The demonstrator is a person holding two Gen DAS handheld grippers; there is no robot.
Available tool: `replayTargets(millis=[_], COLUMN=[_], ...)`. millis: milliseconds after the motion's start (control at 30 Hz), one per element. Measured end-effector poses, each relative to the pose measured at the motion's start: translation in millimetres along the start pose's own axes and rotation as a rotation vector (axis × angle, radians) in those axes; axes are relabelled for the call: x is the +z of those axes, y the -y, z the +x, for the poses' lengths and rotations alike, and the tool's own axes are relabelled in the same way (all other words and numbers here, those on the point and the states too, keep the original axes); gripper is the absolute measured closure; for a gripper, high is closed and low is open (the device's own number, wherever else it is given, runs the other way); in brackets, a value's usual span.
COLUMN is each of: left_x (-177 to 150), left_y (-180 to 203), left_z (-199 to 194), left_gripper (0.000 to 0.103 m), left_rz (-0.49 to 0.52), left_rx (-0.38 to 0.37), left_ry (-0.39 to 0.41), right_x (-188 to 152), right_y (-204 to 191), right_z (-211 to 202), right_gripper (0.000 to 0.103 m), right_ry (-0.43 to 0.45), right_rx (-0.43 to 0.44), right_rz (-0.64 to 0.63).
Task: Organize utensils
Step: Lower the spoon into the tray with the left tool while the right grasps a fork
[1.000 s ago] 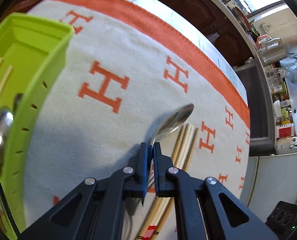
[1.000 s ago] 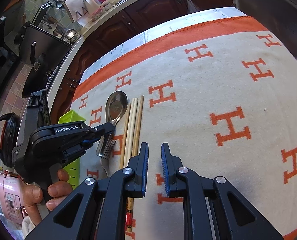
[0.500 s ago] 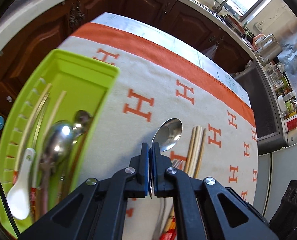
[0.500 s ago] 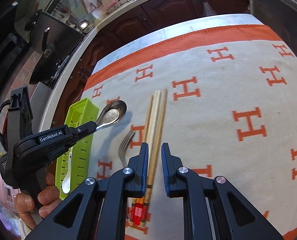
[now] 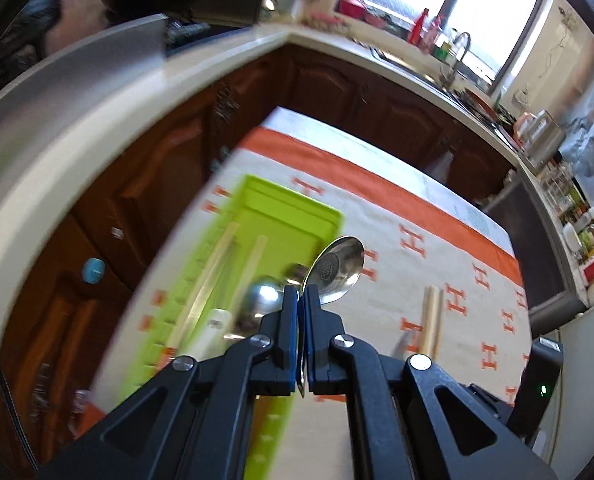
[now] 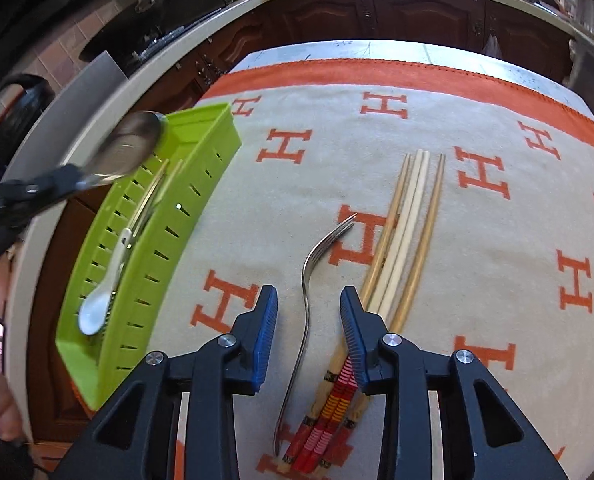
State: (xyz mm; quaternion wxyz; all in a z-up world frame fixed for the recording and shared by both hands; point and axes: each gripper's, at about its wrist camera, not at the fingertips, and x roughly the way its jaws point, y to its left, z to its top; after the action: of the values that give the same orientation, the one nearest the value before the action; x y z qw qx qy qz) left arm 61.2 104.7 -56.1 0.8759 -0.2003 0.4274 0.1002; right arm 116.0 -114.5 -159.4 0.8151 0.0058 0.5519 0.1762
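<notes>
My left gripper (image 5: pixel 301 300) is shut on the handle of a steel spoon (image 5: pixel 339 269) and holds it in the air over the near right edge of the green utensil tray (image 5: pixel 281 220). The tray holds chopsticks, a white ceramic spoon (image 6: pixel 97 312) and steel spoons. In the right wrist view the lifted spoon (image 6: pixel 131 150) hangs above the tray's (image 6: pixel 201 176) far end. My right gripper (image 6: pixel 309 312) is open, its fingers on either side of the handle of a steel fork (image 6: pixel 311 276) lying on the cloth. Several wooden chopsticks (image 6: pixel 405 232) lie just right of the fork.
The table is covered by a cream cloth with orange H marks and an orange border (image 6: pixel 377 72). The tray sits at the table's left edge. Dark wooden cabinets (image 6: pixel 397 12) and a counter run behind the table.
My left gripper has lifted the spoon off the cloth and carried it left over the tray. My right gripper has opened and moved over the fork.
</notes>
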Motion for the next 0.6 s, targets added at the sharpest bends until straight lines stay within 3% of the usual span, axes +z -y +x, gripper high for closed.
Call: replayTargets(millis=[100,300,533,600], left_x=[-1.9,-16.2,-30.4,-31.1], left_y=[-22.9,-59.6,-73.8,-72.1], left_z=[-10.0,4.4,17.8,15.6], left_gripper=[0.102,0.102,0.101,0.091], left_rz=[-0.001,-0.022,-0.034,-0.028], left_rx=[0.05,0.139,0.138,0.126], left_ry=[0.031,0.005,-0.035,-0.033], right_x=[1.2,-1.5,-3.2,-2.6], right_y=[-6.5,-13.4,-16.9,-18.2], right_z=[11.0,20.5,9.9,1.8], right_gripper=[0.073,0.099,0.1,0.1], right_ry=[-0.002,-0.002,0.009,0.022], right_rx=[-0.046,-0.097,-0.091,-0.076], right_rz=[-0.022,-0.033,-0.017,-0.008])
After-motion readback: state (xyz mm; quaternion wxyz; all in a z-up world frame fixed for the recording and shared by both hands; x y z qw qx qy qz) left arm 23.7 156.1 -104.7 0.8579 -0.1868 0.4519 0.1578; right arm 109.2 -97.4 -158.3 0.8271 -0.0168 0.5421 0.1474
